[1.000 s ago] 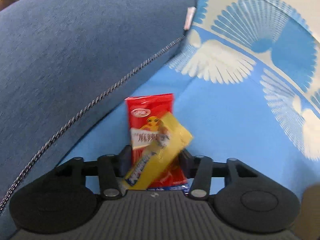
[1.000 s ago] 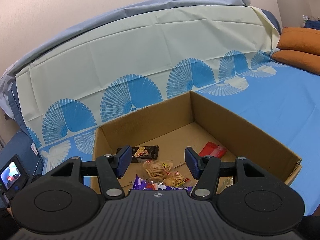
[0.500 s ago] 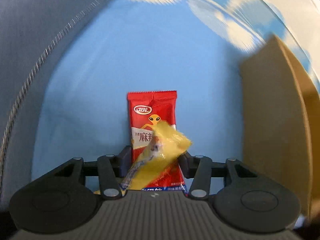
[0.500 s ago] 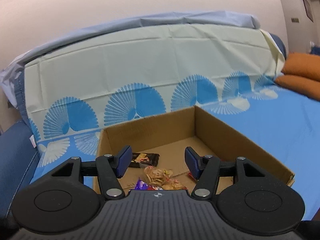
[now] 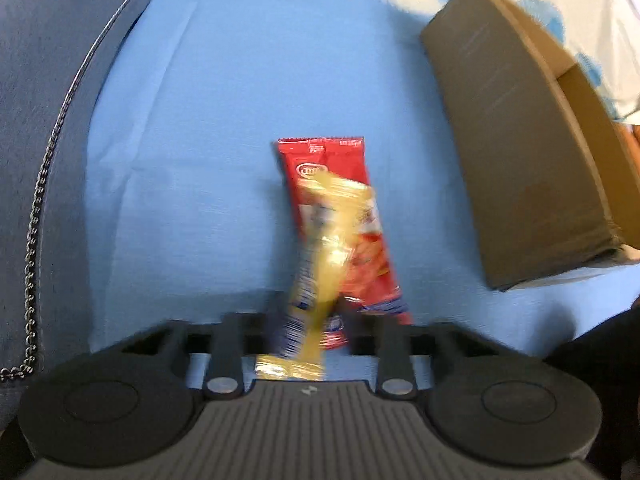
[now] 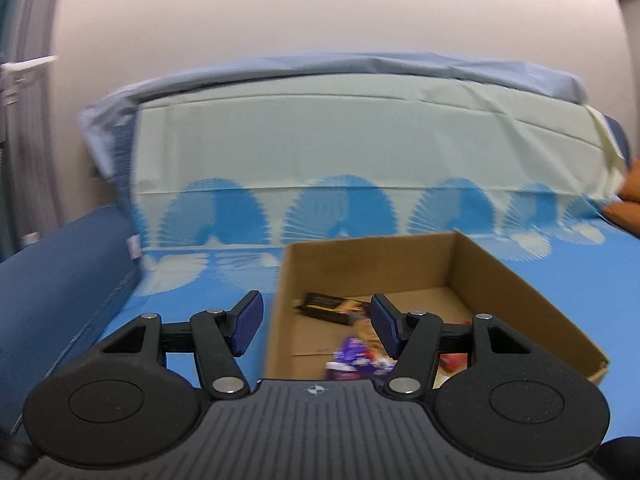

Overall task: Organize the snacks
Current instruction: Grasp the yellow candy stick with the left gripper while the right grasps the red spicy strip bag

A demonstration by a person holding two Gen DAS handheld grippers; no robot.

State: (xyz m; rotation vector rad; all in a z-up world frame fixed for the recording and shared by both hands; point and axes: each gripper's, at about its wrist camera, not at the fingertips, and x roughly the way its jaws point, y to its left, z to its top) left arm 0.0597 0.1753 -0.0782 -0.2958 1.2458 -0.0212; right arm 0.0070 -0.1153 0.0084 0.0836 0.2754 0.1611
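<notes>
My left gripper [image 5: 314, 320] points down at the blue sheet, its blurred jaws shut on a yellow snack packet [image 5: 320, 264] seen nearly edge-on. A red snack packet [image 5: 340, 168] lies right behind it; whether the jaws hold it too I cannot tell. The cardboard box [image 5: 520, 132] stands to the right. My right gripper [image 6: 316, 322] hovers near the box's [image 6: 520, 292] left front corner, empty, its jaws open and widening slightly. Inside the box lie a dark packet [image 6: 328, 303], a purple packet [image 6: 352, 354] and other snacks.
A dark blue cushion [image 5: 40, 120] with a zip runs along the left of the bed. A pale sheet with blue fan prints [image 6: 360, 140] covers the headboard behind the box. An orange pillow [image 6: 628, 208] sits far right.
The left gripper swung away from the cushion toward the box and closed; the yellow packet turned edge-on. The right gripper swung left, so the box now sits right of its centre.
</notes>
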